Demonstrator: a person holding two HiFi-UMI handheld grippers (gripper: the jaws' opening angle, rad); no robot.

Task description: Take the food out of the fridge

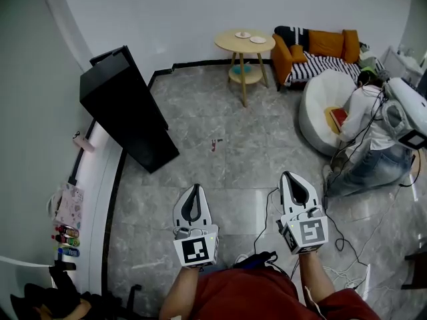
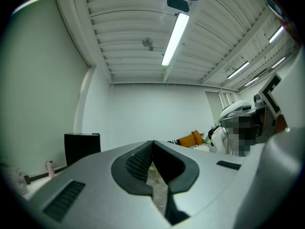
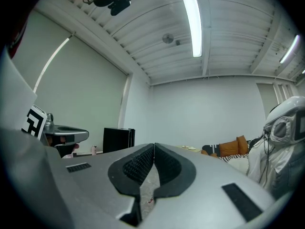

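Observation:
A black fridge point(image 1: 127, 105) stands against the left wall with its door closed; no food shows. It also appears far off in the left gripper view as the fridge point(image 2: 82, 147) and in the right gripper view as the fridge point(image 3: 118, 138). My left gripper point(image 1: 195, 187) and right gripper point(image 1: 288, 175) are held level side by side over the grey marble floor, well short of the fridge. Both are shut with nothing between the jaws: the left gripper point(image 2: 152, 144) has its tips meeting, and so does the right gripper point(image 3: 154, 147).
A round wooden table point(image 1: 244, 43) with two plates stands at the back, beside an orange sofa point(image 1: 320, 52). A person point(image 1: 370, 132) sits by a white beanbag point(image 1: 320, 105) at right. Cables point(image 1: 347, 245) trail on the floor. A white ledge point(image 1: 93, 172) with bottles point(image 1: 67, 239) runs along the left.

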